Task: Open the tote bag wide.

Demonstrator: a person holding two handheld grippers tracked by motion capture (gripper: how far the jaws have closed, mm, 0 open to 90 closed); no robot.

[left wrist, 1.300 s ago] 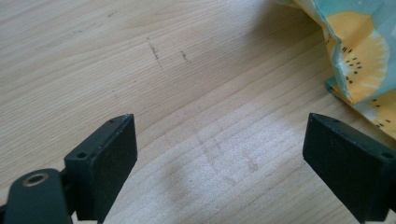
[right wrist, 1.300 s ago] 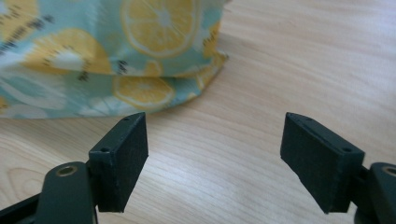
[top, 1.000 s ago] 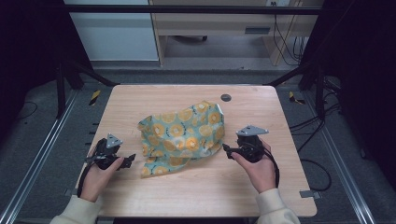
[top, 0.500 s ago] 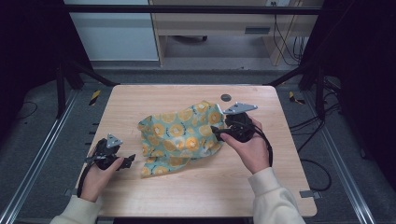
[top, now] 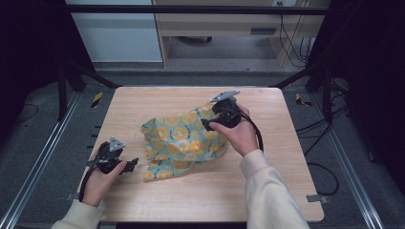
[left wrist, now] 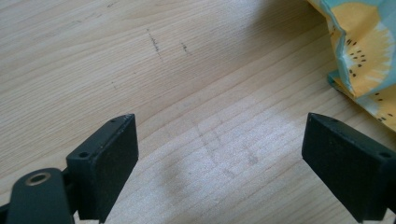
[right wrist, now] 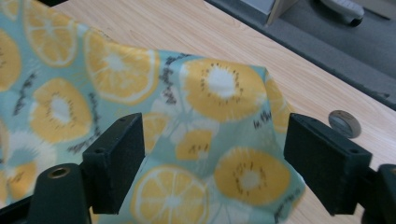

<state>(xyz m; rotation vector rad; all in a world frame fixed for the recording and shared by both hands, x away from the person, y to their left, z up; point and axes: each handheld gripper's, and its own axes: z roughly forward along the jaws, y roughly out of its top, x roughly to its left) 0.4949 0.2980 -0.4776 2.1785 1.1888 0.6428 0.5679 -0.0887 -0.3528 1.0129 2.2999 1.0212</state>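
Note:
A crumpled teal cloth [top: 184,143] printed with orange citrus slices lies in the middle of the wooden table [top: 143,102]. My right gripper [top: 206,125] hovers over the cloth's far right corner. Its jaws stand open, and the cloth [right wrist: 116,65] lies below and between them [right wrist: 212,135] with nothing pinched. My left gripper [top: 133,164] rests near the table's front left, just left of the cloth's near corner. It is open over bare wood [left wrist: 219,130], and the cloth's edge [left wrist: 359,51] shows at the upper right.
A small dark round disc [right wrist: 343,122] lies on the table just past the cloth's far corner. Beyond the table's far edge are the grey floor, a cabinet [top: 117,33] and cables [top: 291,43]. Bare wood surrounds the cloth on all sides.
My right gripper has moved from the table's right side up and left, to above the cloth's far right corner. The left gripper and the cloth have stayed put.

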